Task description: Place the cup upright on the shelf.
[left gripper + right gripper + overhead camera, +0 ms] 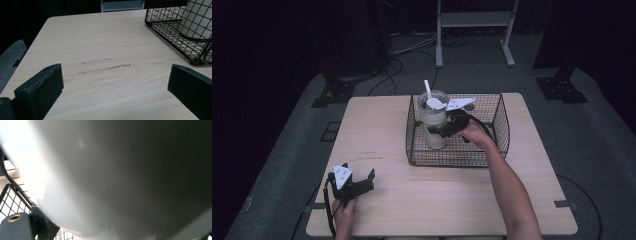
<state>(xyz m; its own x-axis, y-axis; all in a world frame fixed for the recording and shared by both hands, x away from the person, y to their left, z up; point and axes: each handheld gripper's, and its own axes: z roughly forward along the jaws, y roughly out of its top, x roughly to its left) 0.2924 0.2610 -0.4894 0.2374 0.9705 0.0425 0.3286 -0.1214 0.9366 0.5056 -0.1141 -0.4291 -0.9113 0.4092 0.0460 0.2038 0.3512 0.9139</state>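
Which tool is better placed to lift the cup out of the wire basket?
Right. The right tool sits at the cup inside the wire basket; the left tool rests open on the table, well away.

A pale, translucent tumbler [432, 122] with a white straw [427, 88] stands upright in the left part of the black wire basket [500, 125], far right on the table.
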